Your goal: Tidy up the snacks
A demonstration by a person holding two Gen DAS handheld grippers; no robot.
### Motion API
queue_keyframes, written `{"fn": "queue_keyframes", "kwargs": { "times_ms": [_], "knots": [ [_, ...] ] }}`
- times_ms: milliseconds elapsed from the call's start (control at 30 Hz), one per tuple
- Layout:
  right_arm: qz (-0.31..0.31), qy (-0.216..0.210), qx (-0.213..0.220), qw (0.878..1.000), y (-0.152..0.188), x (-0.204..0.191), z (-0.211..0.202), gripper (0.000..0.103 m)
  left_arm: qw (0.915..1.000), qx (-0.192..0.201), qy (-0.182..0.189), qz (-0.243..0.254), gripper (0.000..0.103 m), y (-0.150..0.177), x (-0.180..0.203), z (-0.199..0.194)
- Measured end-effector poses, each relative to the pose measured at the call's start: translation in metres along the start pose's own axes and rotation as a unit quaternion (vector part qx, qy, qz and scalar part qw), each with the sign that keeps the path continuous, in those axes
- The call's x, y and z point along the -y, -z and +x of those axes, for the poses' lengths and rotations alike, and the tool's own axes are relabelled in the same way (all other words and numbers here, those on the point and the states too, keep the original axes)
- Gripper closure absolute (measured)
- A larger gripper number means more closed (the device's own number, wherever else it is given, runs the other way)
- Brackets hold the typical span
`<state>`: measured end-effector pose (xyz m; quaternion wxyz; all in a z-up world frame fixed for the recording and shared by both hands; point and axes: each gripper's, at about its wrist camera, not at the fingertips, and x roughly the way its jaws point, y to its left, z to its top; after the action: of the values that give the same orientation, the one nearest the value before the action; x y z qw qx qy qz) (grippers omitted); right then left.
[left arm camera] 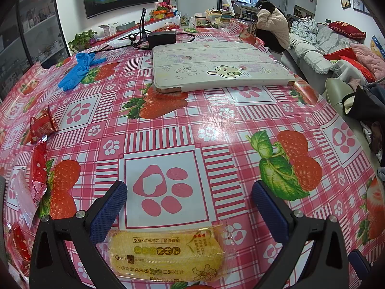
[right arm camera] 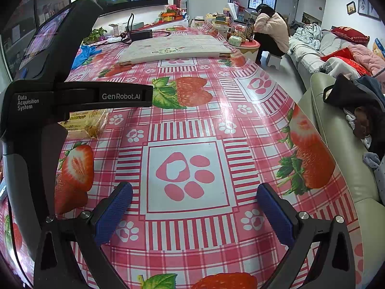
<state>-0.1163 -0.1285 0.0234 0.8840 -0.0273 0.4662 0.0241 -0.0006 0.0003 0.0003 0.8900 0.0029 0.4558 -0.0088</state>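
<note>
A yellow wrapped snack point(left arm camera: 166, 255) lies flat on the strawberry tablecloth point(left arm camera: 216, 125), low between the wide-open fingers of my left gripper point(left arm camera: 190, 192), which do not touch it. Several red snack packets point(left arm camera: 42, 125) and a clear white packet point(left arm camera: 22, 195) lie at the far left edge. My right gripper point(right arm camera: 195, 195) is open and empty over bare tablecloth point(right arm camera: 216, 110). In the right wrist view the left gripper's black body point(right arm camera: 79, 96) stands at the left, with the yellow snack point(right arm camera: 84, 122) partly hidden under it.
A white tablet case point(left arm camera: 216, 67) lies mid-table, a blue glove point(left arm camera: 77, 72) to its left, a black box with cables point(left arm camera: 161, 37) behind. The table's right edge drops toward a sofa point(right arm camera: 336, 125). A seated person point(right arm camera: 272, 29) is far back.
</note>
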Motion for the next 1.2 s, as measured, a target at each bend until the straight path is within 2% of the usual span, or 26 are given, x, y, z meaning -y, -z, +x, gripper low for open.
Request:
{"fn": "queue_keyframes", "kwargs": {
  "times_ms": [1200],
  "knots": [
    [-0.001,-0.001,0.0,1.0,-0.0033,-0.0006,0.0045,0.0,1.0,0.0,0.0,0.0,0.0,0.0,0.0,0.0]
  ]
}}
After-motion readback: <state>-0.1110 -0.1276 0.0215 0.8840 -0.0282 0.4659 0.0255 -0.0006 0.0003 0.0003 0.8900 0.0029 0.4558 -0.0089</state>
